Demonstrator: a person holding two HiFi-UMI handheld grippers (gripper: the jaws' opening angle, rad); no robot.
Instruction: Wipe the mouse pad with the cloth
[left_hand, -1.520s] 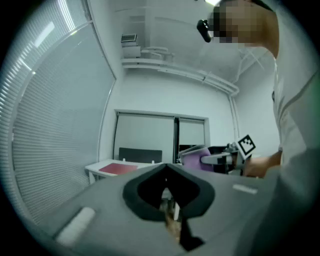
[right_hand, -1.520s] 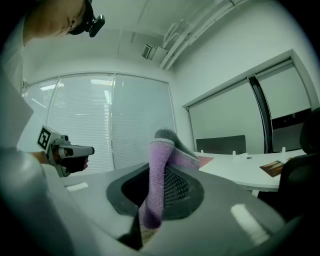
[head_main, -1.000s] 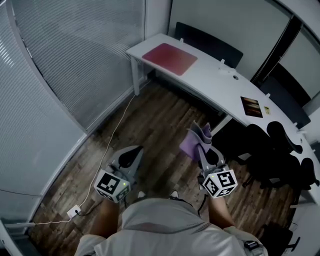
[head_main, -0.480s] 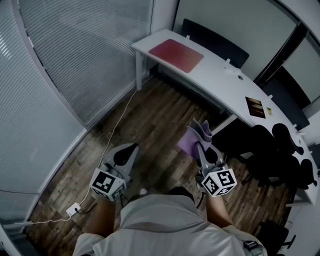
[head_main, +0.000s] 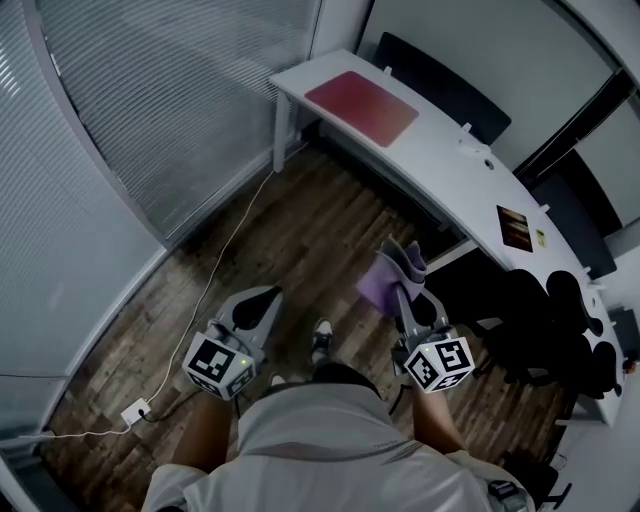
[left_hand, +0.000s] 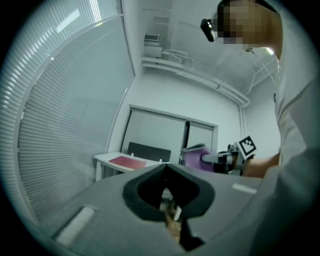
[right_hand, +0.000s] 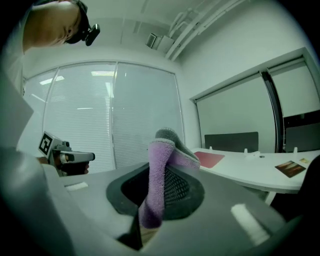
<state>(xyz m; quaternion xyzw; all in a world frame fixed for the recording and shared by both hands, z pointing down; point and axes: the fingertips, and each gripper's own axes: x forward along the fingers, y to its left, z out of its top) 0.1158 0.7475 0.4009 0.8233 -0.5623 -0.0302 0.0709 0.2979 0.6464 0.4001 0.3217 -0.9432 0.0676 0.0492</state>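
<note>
Cloth pinched in my right gripper; left gripper closed, empty. I should land the cloth flat on the mouse pad.

Cloth purple, one face grey. Mouse pad plain dark red on a white desk. Left gripper and right gripper grey, each cube with black-and-white square markers. Floor dark brown wood planks. Blinds pale grey horizontal slats. Chair black.
</note>
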